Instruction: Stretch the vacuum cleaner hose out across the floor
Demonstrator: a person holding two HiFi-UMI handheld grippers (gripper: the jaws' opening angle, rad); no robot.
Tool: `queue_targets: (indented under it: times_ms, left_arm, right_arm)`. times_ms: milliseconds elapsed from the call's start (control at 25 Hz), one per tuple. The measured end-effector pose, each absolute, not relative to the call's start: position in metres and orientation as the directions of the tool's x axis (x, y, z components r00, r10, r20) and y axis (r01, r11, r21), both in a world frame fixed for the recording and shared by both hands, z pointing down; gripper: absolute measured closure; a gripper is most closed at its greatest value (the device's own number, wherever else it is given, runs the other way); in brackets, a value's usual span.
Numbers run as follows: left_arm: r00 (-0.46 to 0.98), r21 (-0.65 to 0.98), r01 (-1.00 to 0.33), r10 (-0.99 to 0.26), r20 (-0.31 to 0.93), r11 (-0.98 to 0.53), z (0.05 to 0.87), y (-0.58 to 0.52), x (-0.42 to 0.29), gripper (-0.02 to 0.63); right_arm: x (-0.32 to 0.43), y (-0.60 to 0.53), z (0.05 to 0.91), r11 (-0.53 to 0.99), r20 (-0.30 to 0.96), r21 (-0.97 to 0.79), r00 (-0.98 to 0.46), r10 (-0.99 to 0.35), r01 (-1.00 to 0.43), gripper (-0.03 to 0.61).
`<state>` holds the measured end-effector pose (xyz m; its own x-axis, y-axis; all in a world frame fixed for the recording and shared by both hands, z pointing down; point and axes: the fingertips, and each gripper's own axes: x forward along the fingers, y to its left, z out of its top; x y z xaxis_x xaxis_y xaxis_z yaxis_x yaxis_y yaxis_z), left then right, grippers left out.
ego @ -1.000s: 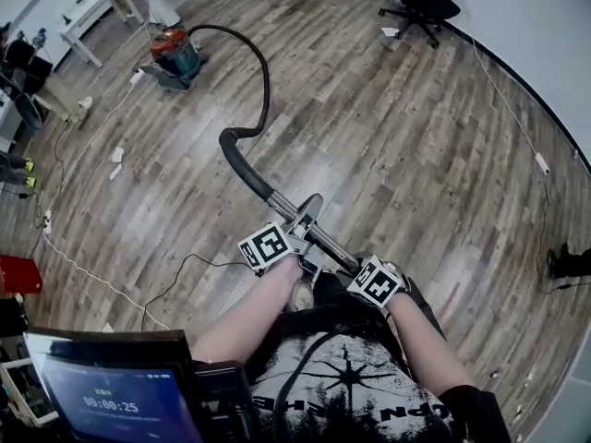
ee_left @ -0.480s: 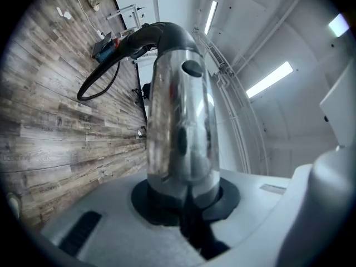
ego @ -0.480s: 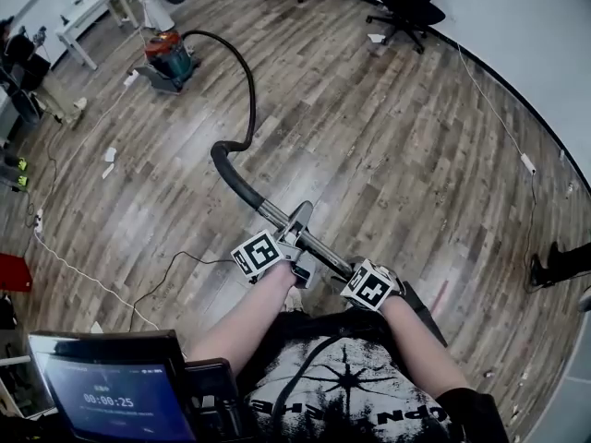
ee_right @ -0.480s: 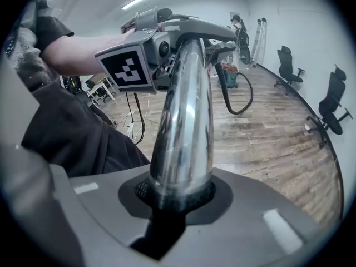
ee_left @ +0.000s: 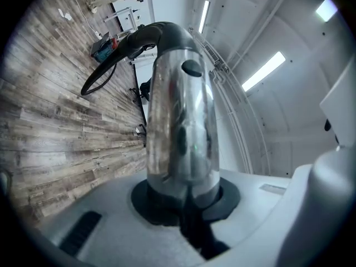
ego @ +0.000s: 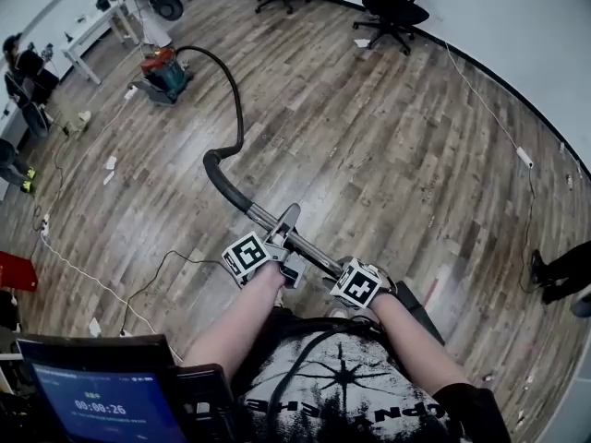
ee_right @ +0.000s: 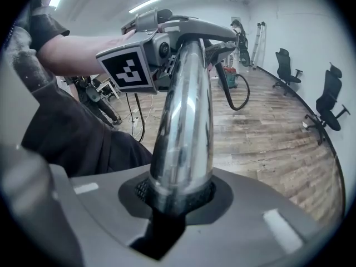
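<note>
Although the vacuum cleaner [ego: 162, 70] sits far ahead and left of our grippers, its black hose [ego: 241, 109] snakes across the floor [ego: 388, 146] to the metal tube [ego: 261, 216]. Our left gripper [ego: 284, 243] clamps that tube. Just beside it, our right gripper [ego: 343, 270] clamps the tube's nearer end.

Overhead, we can't see left gripper [ego: 268, 252] & right gripper [ego: 349, 280] jaws on the metal tube [ego: 261, 217]; cubes cover them. Far past the jaws, vacuum cleaner [ego: 162, 70] is too small for detail; a person [ego: 559, 275] is cut off at edge.
</note>
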<state>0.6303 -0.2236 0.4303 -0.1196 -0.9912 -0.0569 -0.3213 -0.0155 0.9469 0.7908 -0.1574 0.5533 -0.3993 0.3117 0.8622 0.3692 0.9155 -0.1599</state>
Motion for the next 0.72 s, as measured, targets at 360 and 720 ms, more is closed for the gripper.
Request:
queue_targets:
  times_ms: [360,720]
  left_arm:
    - [-0.108,0.951,-0.307,-0.994,0.002,0.036,0.45,-0.249,0.729,0.572]
    - [-0.045,0.955,-0.283,-0.996,0.077,0.087,0.477,-0.251,0.764,0.572]
  right_arm:
    - [0.891,-0.174,0.565,0.912,0.852,-0.219,-0.387,0.352,0.347,0.489]
    - [0.923,-0.158,0.58,0.911,0.833,-0.298,-0.389,0.394,0.285,0.486]
